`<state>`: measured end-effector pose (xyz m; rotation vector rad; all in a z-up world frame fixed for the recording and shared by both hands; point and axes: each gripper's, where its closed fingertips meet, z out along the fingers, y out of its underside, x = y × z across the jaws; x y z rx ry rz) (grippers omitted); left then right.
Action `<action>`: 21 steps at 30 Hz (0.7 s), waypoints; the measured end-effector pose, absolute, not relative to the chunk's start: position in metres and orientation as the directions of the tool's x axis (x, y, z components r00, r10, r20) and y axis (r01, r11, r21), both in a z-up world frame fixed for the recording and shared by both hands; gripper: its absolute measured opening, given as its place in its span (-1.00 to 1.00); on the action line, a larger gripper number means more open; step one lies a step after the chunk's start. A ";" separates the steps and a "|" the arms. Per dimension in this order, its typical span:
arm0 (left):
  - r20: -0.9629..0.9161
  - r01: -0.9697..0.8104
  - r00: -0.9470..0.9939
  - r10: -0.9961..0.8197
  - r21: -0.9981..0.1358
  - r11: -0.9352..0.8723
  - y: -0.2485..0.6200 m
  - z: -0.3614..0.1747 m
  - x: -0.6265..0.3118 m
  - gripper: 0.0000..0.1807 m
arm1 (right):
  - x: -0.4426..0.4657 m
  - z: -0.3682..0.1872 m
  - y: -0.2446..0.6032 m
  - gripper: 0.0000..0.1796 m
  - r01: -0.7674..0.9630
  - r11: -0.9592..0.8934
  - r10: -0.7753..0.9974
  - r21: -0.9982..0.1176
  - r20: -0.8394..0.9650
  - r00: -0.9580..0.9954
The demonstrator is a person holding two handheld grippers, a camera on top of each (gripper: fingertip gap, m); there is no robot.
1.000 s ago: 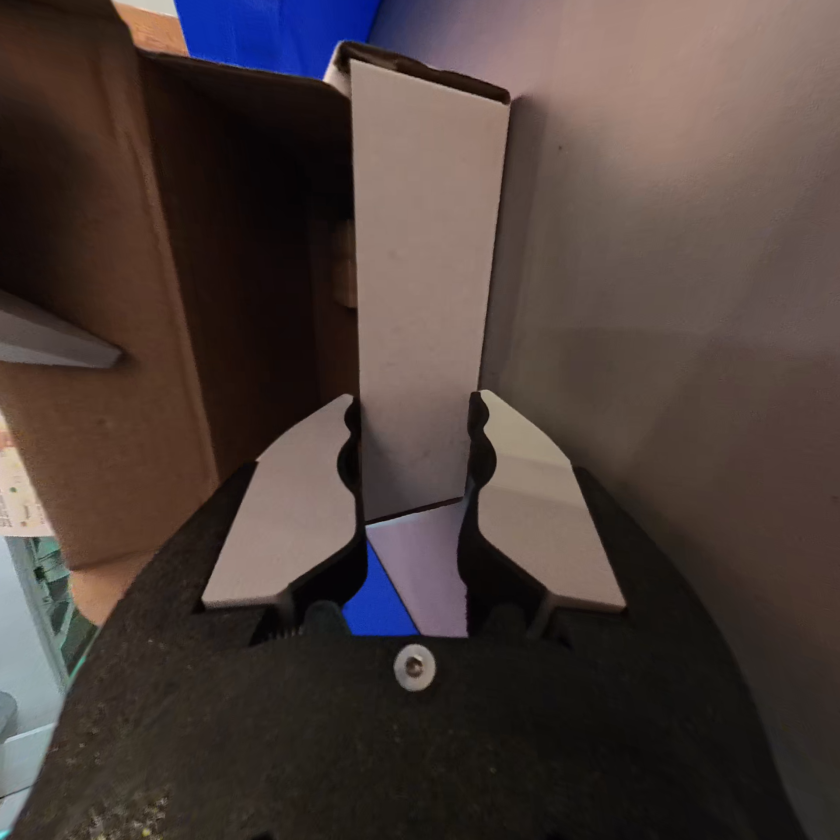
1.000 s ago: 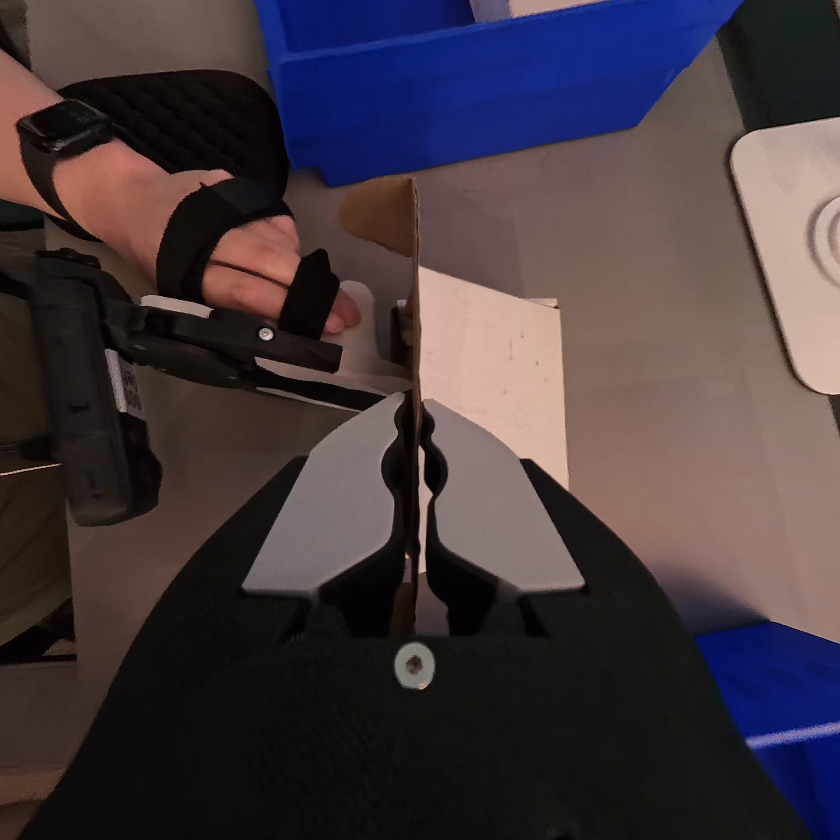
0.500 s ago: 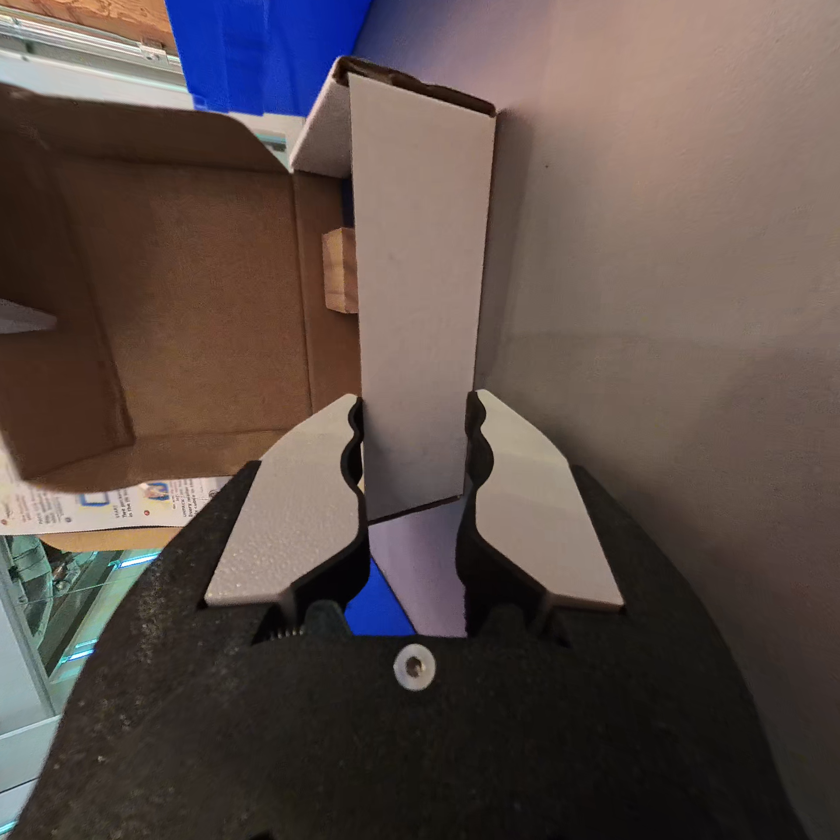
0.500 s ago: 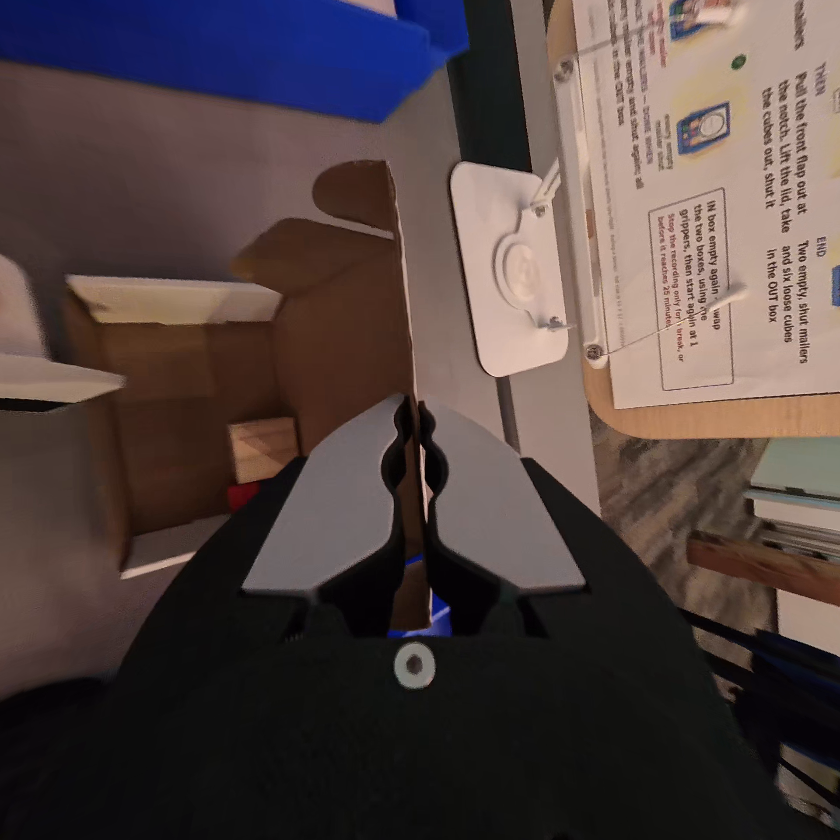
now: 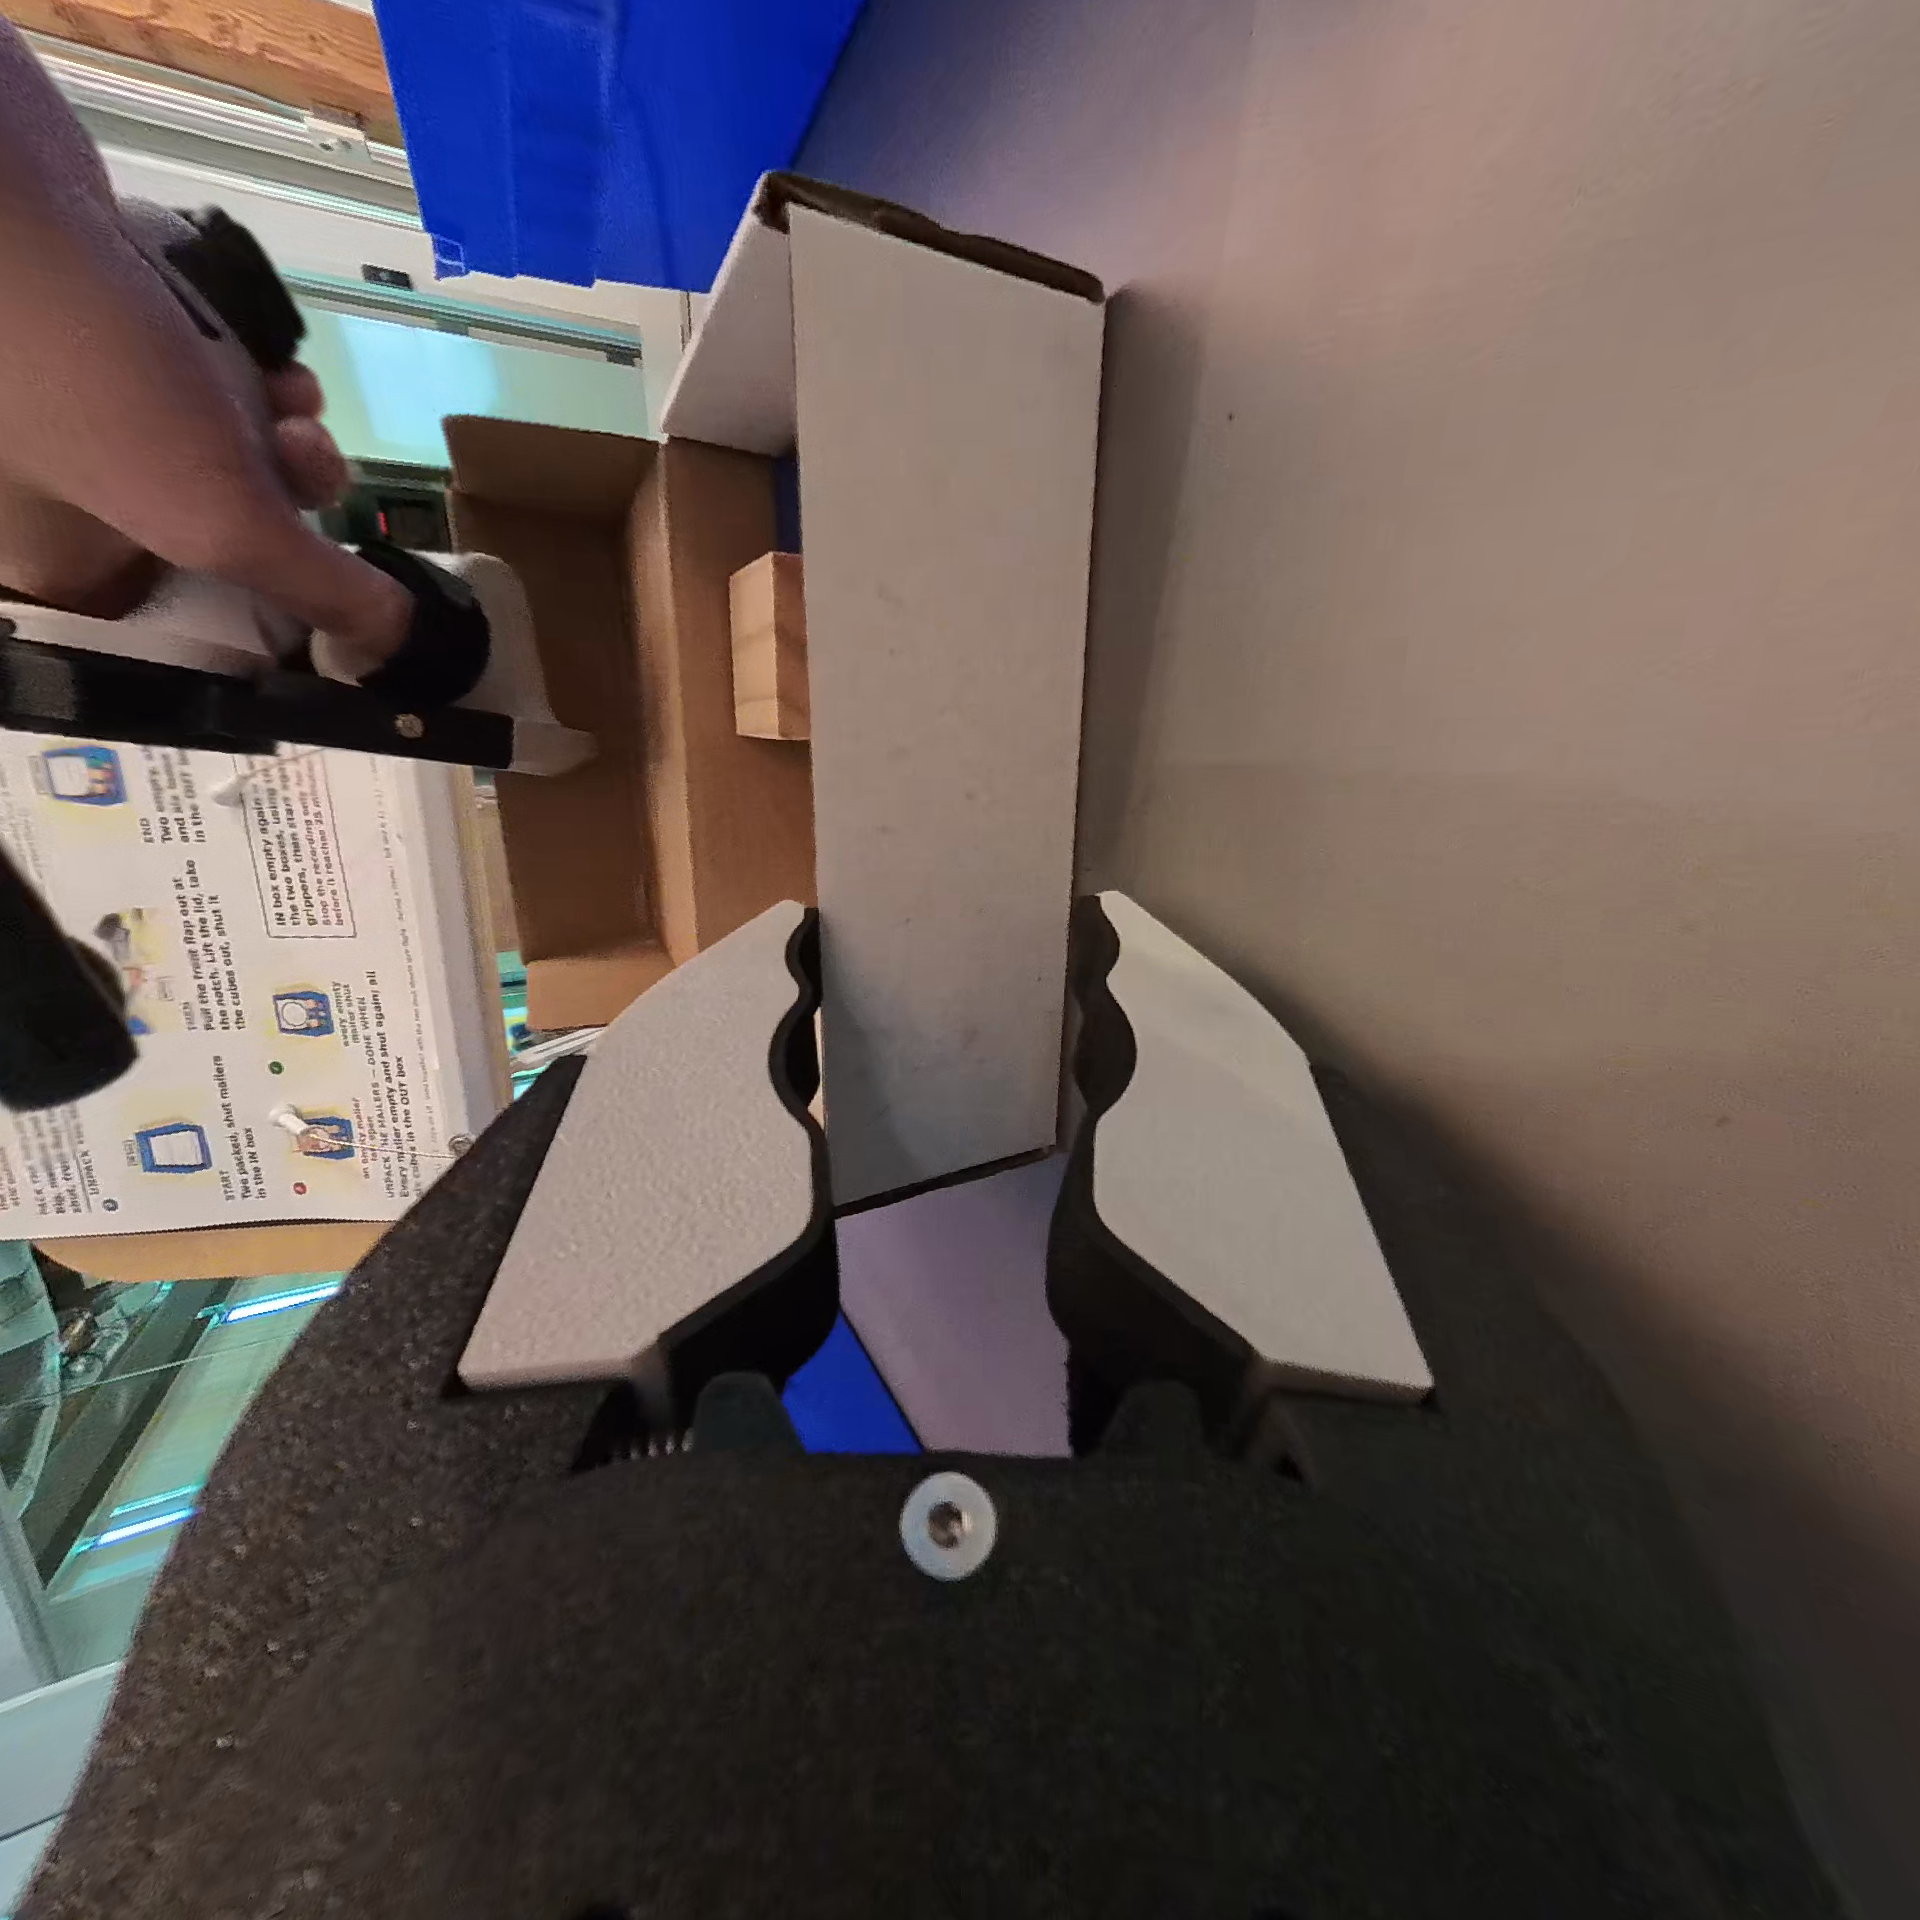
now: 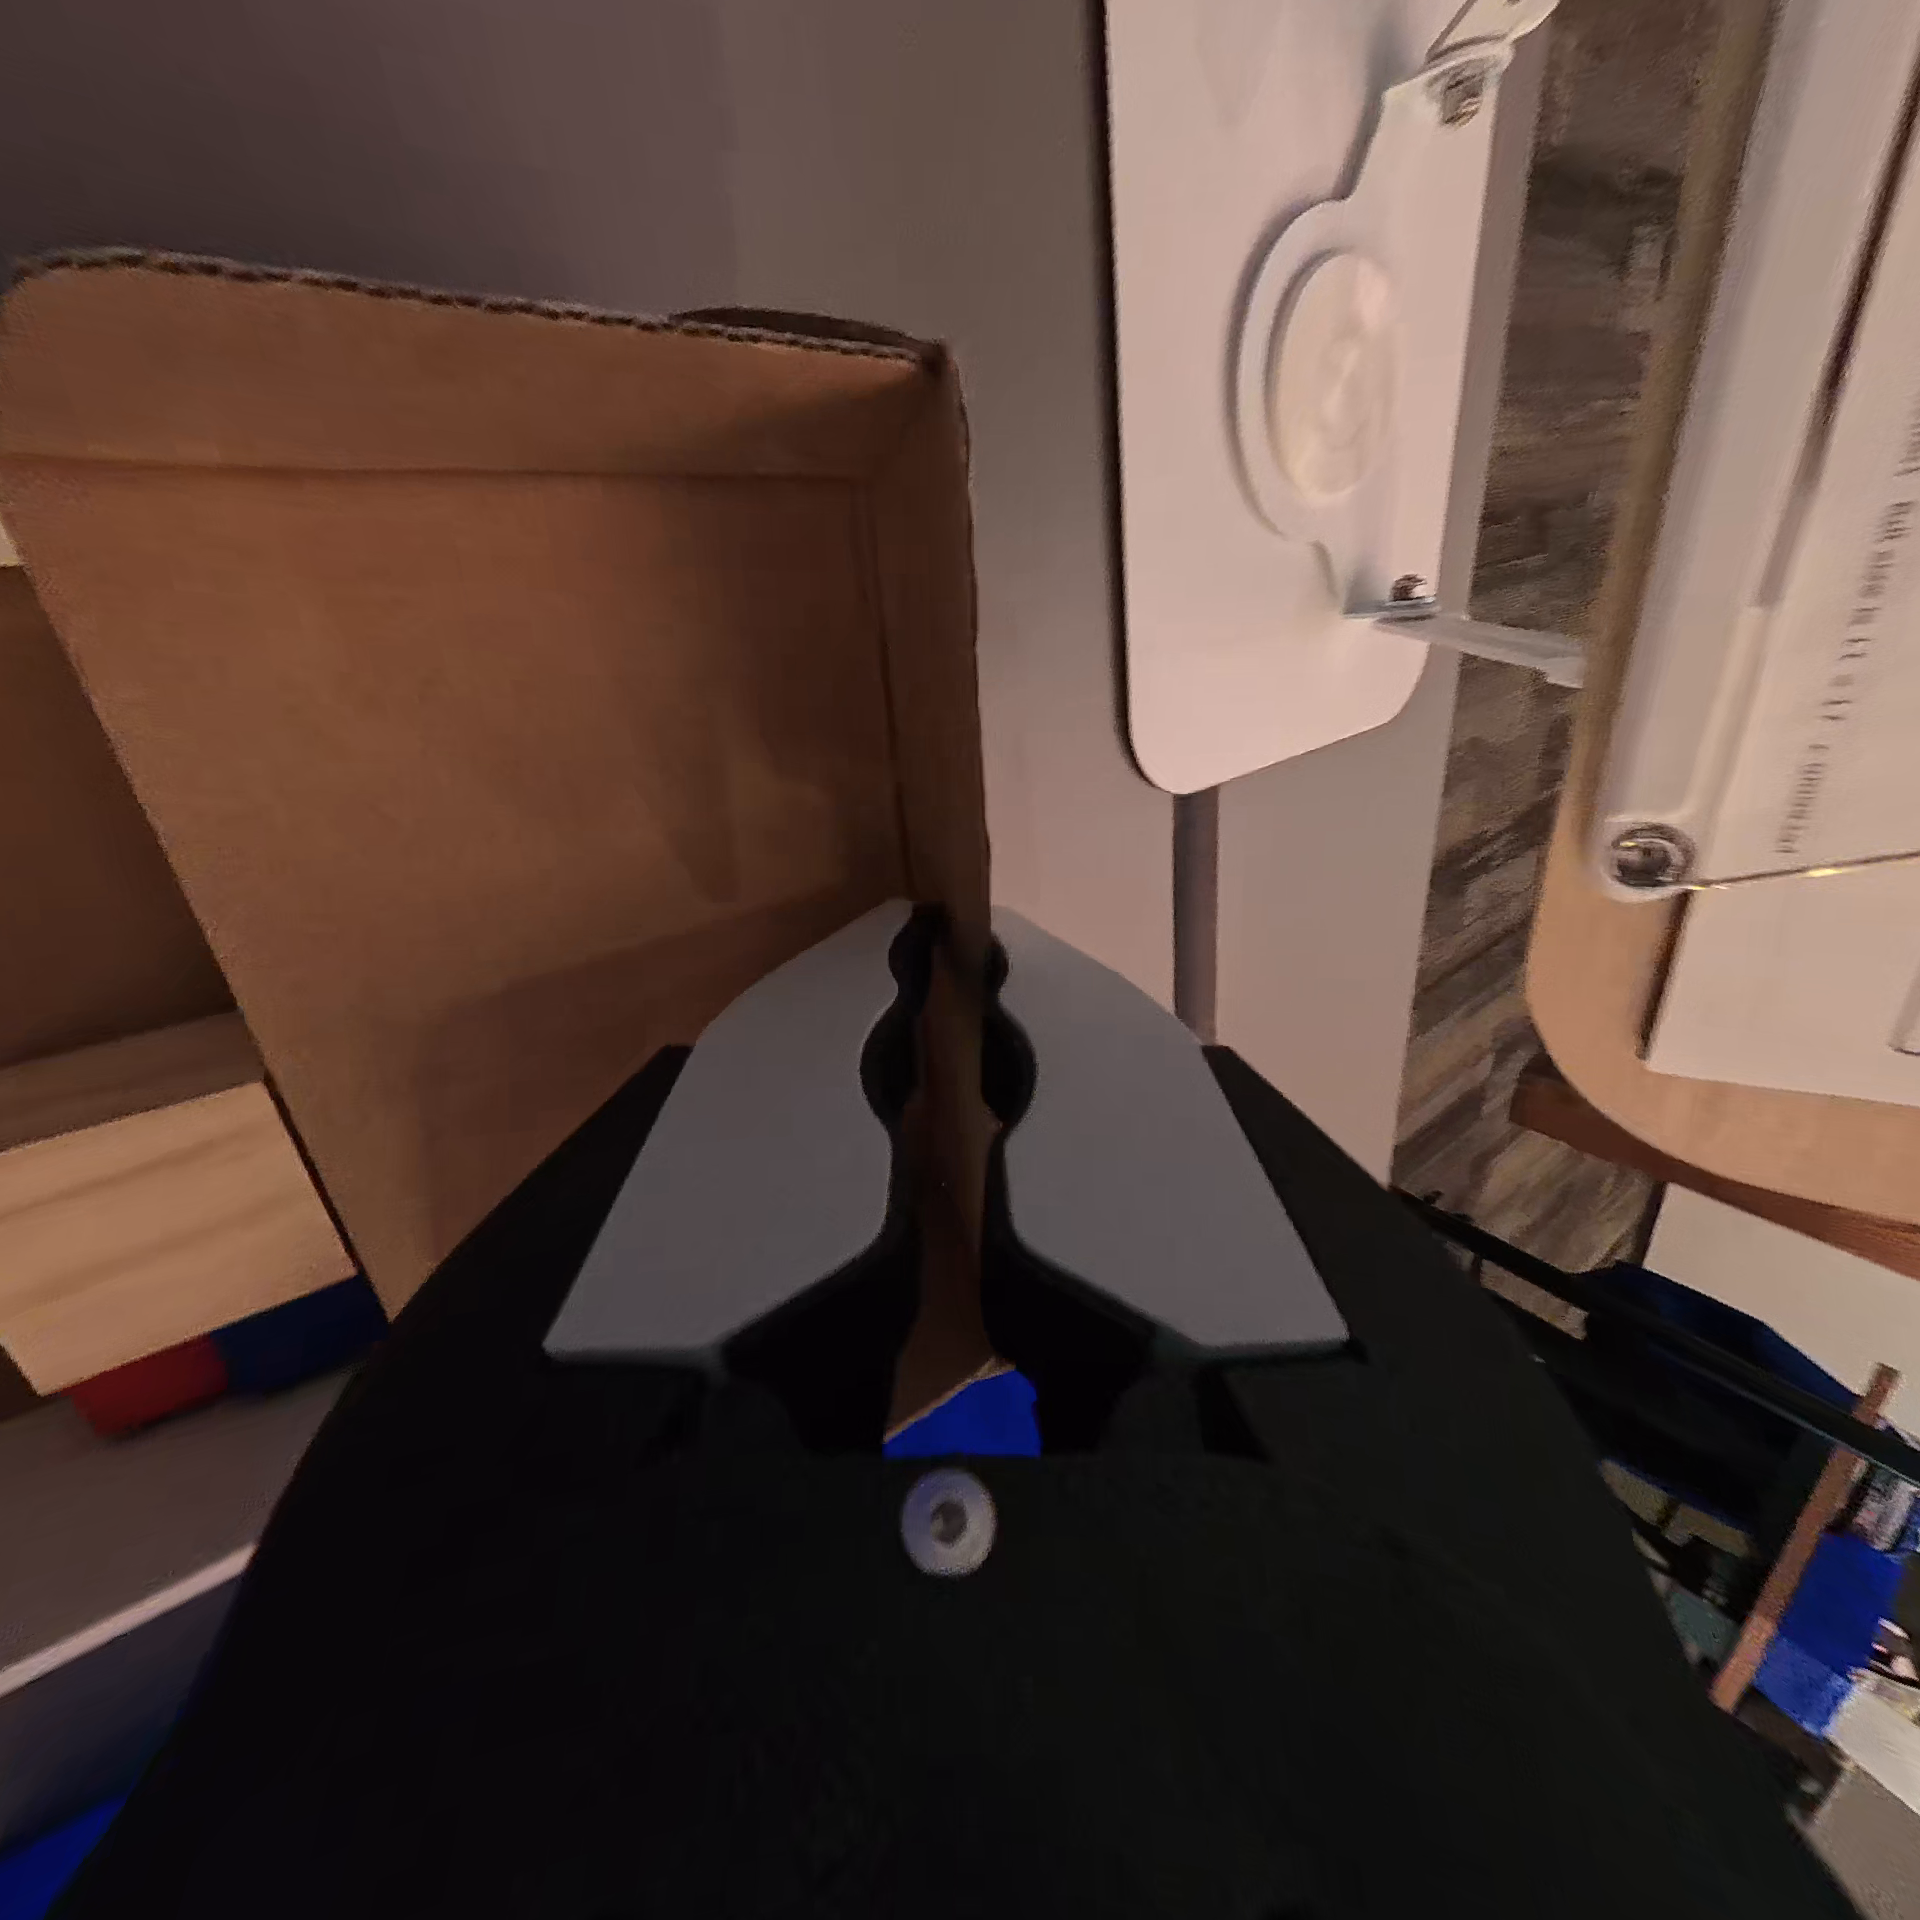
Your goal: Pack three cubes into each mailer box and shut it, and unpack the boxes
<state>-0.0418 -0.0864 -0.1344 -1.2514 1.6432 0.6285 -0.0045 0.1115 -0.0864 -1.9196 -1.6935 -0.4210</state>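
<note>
Setting: grey tabletop (image 5: 1507,727) is carrying the work, with a blue bin (image 5: 613,125) at the far end and an instruction sheet (image 5: 260,987) on a board off to the side.
Left gripper (image 5: 940,1039): you are holding it part open, its fingers straddling the white side wall (image 5: 940,675) of the mailer box; the left pad is touching the wall, but a sliver of gap shows on the right, so I cannot tell whether it is truly clamping. Likely you are pinning the box so it stays put while the lid swings.
Right gripper (image 6: 948,1049): you are pinching it nearly closed on the thin edge of the brown lid flap (image 6: 940,1039), lifting the lid (image 6: 468,675) back from the box.
Why: opening against a braced wall is keeping the light cardboard from sliding.
Mailer box contents: a pale wooden cube (image 5: 771,646) is sitting against the inner wall; the right wrist view is also showing a wooden cube (image 6: 135,1216) with a red cube (image 6: 145,1387) and a blue cube (image 6: 291,1351) beside it.
Stage, as I judge it: you are unpacking, with the lid coming open and the cubes not yet lifted out.
</note>
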 end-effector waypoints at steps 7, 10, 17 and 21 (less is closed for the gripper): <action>-0.894 -0.929 -0.032 -0.447 -0.139 0.344 -0.087 -0.134 -0.042 -0.48 | -0.005 -0.110 0.115 -0.85 0.972 -0.127 0.857 -0.199 0.471 0.209; -0.900 -0.930 -0.022 -0.436 -0.141 0.338 -0.085 -0.132 -0.043 -0.52 | -0.005 -0.115 0.116 -0.83 0.972 -0.130 0.859 -0.198 0.466 0.210; -0.897 -0.955 0.039 -0.441 -0.164 0.248 -0.068 -0.129 -0.065 -0.60 | -0.023 -0.096 0.132 -0.79 0.961 -0.130 0.807 -0.243 0.537 0.246; -0.892 -0.955 0.028 -0.450 -0.157 0.252 -0.067 -0.134 -0.065 -0.49 | -0.032 -0.073 0.132 -0.61 0.933 -0.137 0.796 -0.332 0.523 0.304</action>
